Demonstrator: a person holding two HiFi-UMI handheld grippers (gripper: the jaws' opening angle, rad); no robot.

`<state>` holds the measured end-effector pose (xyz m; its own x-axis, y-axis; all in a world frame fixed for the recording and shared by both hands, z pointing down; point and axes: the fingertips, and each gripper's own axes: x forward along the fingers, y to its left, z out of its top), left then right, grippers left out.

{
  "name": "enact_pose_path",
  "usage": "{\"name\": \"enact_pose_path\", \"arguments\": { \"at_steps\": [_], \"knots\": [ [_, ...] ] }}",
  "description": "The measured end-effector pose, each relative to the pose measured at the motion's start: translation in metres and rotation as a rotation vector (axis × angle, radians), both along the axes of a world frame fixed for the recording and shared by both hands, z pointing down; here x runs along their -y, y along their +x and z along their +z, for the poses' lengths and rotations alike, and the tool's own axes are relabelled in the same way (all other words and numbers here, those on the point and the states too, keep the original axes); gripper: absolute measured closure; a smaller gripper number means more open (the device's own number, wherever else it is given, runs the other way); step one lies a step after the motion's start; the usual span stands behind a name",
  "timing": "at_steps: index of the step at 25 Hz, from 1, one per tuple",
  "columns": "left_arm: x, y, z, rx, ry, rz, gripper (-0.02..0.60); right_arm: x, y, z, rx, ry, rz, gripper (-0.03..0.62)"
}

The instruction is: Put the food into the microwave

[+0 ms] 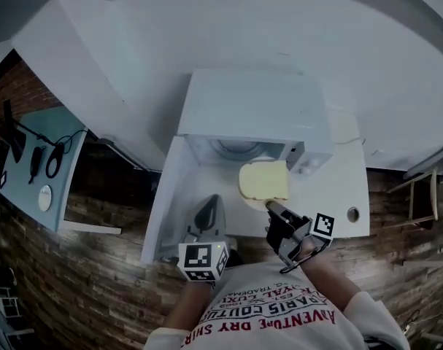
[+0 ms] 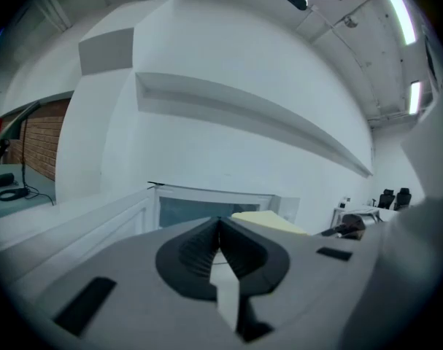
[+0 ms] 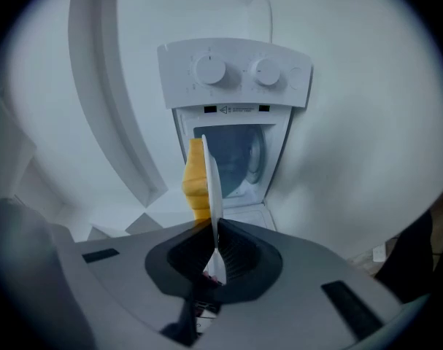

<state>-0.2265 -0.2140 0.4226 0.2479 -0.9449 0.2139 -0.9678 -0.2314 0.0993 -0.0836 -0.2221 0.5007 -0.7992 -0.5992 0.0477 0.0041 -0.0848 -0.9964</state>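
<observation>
A white microwave point(image 1: 250, 108) stands on a white counter point(image 1: 347, 173) with its door point(image 1: 166, 195) swung open to the left. My right gripper point(image 1: 272, 207) is shut on the rim of a white plate point(image 1: 255, 199) bearing yellow food point(image 1: 263, 179), held level just before the open cavity. The rolled right gripper view shows the plate point(image 3: 210, 181) edge-on between the pads, food point(image 3: 195, 177) on one side, and the microwave point(image 3: 236, 75) straight ahead. My left gripper point(image 1: 206, 211) is shut and empty, just left of the plate by the door; its view shows the food point(image 2: 268, 221) to its right.
A teal table point(image 1: 64, 133) with dark cables and small items stands at the far left. A small round object point(image 1: 352, 214) lies at the counter's front right corner. A wooden chair point(image 1: 425, 188) stands at the right. The floor has a brick pattern.
</observation>
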Motion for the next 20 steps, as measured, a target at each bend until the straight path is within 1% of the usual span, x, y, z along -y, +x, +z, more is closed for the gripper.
{"name": "enact_pose_path", "arguments": {
  "at_steps": [5, 9, 14, 20],
  "knots": [
    [0.025, -0.011, 0.012, 0.005, -0.035, 0.111, 0.575, 0.019, -0.029, 0.009, 0.010, -0.035, 0.071, 0.571],
    [0.038, -0.013, 0.019, 0.001, -0.060, 0.157, 0.575, 0.027, -0.036, 0.008, -0.001, -0.044, 0.108, 0.571],
    [0.047, -0.005, 0.027, -0.013, -0.083, 0.175, 0.575, 0.040, -0.033, 0.014, -0.028, -0.060, 0.122, 0.571],
    [0.059, -0.006, 0.032, 0.000, -0.107, 0.139, 0.575, 0.062, -0.028, 0.023, -0.049, -0.040, 0.116, 0.571]
  ]
}}
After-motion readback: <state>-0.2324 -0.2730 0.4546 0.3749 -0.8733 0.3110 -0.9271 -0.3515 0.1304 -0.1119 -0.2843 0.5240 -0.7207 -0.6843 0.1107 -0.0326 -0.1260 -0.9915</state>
